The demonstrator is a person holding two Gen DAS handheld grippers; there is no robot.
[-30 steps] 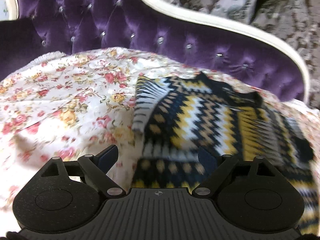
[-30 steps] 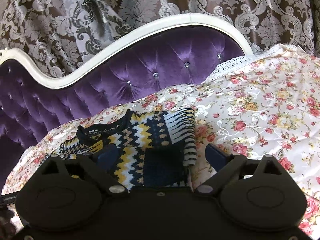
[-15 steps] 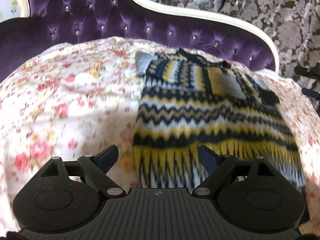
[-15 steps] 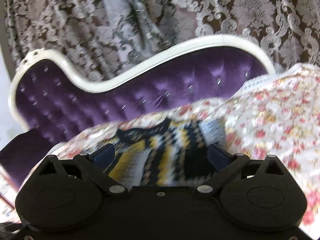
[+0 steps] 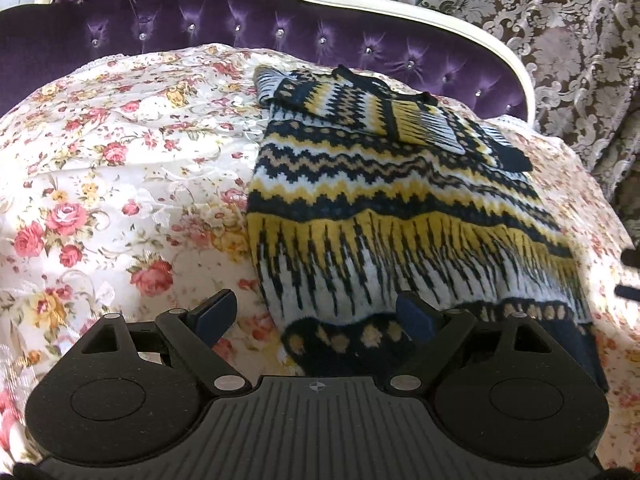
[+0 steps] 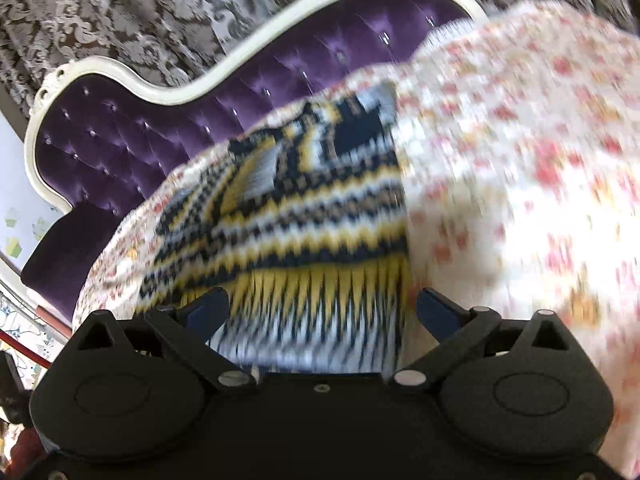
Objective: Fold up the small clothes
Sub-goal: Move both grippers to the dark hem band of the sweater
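Black plastic fills the bottom of both views: the left hand-held gripper (image 5: 316, 312) has its jaws spread wide with nothing pressed between them, hovering over the near hem of the sweater (image 5: 384, 216). The right hand-held gripper (image 6: 322, 312) has just been opening its jaws, and they too stand apart, framing the sweater's fringed lower band without clamping it. That navy, yellow and white knitted sweater lies flat in the centre-right of the left view, its sleeves folded across the chest at the far end. It rests on a floral bedspread (image 5: 120, 184). Behind rises a purple tufted headboard (image 5: 168, 12), then patterned curtains (image 5: 568, 40) at upper right.
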